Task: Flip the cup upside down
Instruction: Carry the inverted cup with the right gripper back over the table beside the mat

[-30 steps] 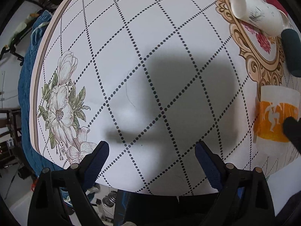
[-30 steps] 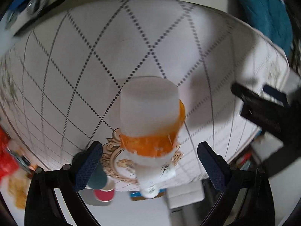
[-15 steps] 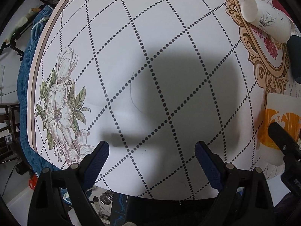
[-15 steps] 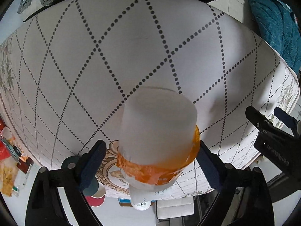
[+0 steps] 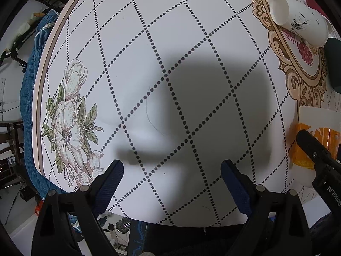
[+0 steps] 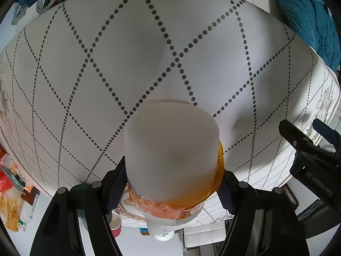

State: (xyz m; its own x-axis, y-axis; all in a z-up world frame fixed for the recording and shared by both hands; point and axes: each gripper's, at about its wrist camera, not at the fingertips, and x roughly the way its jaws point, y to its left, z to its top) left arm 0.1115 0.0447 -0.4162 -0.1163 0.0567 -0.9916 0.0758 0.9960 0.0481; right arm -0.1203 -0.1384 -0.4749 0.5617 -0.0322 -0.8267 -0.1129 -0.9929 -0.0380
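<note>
A white paper cup with an orange band (image 6: 172, 160) stands on the table, its flat closed end facing up toward the camera. My right gripper (image 6: 172, 175) has its blue pads against both sides of the cup. The same cup (image 5: 317, 145) shows at the right edge of the left wrist view, with one right finger across it. My left gripper (image 5: 172, 175) is open and empty, hovering over the dotted white tablecloth (image 5: 170, 74) near the table's front edge.
A white paper cup (image 5: 298, 21) lies on its side on the gold-framed pattern at the far right, with a dark green cup (image 5: 334, 64) beside it. A red cup (image 6: 116, 224) and snack packets (image 6: 12, 202) sit at the right view's lower left. A blue cloth (image 6: 309, 15) lies beyond the table edge.
My right gripper has moved in around the orange-banded cup and its pads now meet the cup's sides. My left gripper has stayed open and nearly still.
</note>
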